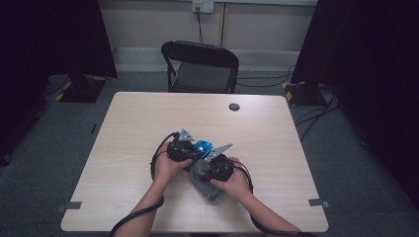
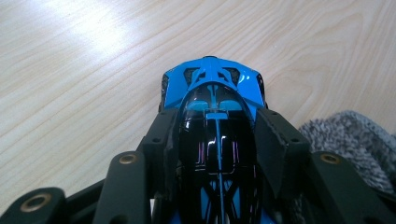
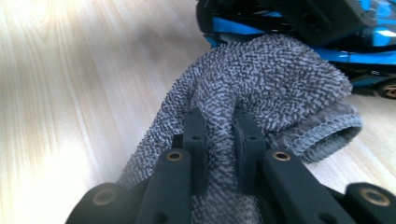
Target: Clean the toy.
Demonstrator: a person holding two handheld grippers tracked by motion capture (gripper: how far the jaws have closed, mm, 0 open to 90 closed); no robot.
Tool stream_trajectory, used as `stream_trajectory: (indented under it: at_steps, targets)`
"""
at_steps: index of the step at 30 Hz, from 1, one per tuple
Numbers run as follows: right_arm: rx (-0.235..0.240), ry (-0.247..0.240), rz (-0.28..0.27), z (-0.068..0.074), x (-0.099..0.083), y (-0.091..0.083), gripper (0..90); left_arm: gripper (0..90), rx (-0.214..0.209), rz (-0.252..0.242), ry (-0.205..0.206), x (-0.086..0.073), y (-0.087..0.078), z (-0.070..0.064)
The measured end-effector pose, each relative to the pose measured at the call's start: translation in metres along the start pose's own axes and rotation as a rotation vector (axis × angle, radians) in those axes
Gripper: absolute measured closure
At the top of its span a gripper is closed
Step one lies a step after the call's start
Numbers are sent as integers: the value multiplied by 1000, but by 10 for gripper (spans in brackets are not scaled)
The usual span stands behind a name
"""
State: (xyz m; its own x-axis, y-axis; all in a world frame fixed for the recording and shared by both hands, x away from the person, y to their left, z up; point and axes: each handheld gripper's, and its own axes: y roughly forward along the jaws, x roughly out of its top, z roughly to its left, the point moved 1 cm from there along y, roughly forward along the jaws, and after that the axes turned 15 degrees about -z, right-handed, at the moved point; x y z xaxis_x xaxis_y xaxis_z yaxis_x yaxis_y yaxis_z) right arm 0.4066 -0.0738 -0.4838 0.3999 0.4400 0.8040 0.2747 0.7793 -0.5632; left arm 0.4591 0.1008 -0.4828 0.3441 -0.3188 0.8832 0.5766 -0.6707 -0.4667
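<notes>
A blue and black toy car [image 2: 212, 116] sits near the middle of the pale wooden table [image 1: 257, 128], a little toward the near edge, and it is clamped between the two black jaws of the left tool [image 2: 212, 140], which press on its flanks from either side. In the left gripper view the car's glossy black roof runs down between the jaws and its blue end points away over the wood. In the high view the car [image 1: 202, 147] shows as a small blue patch between the two hands, with the left tool [image 1: 184, 148] on its left.

Just right of the car lies a grey terry cloth [image 3: 261, 84], bunched into a thick fold. The right tool [image 3: 218, 135] is closed on it, a ridge of the fabric pinched between its jaws. The cloth's far end lies against the car's side, or very nearly so; the contact itself is hard to make out. From above, the cloth [image 1: 205, 185] trails toward the near edge under the right tool [image 1: 210, 165].

A black folding chair [image 1: 200, 66] stands beyond the far edge of the table, and a small dark round disc [image 1: 234, 106] lies on the far part of the table.
</notes>
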Motion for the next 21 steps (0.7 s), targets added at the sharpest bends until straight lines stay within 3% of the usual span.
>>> stream_trajectory:
  at_steps: [6,17,21]
  targets:
    - [21,-4,0,5,0,2,779,513,1,-5,-3,0,0,0]
    - [118,16,-23,15,1,2,779,513,6,-8,-6,-1,0,-1]
    - [125,-18,-12,18,3,-4,779,513,6,-11,-3,-1,0,-1]
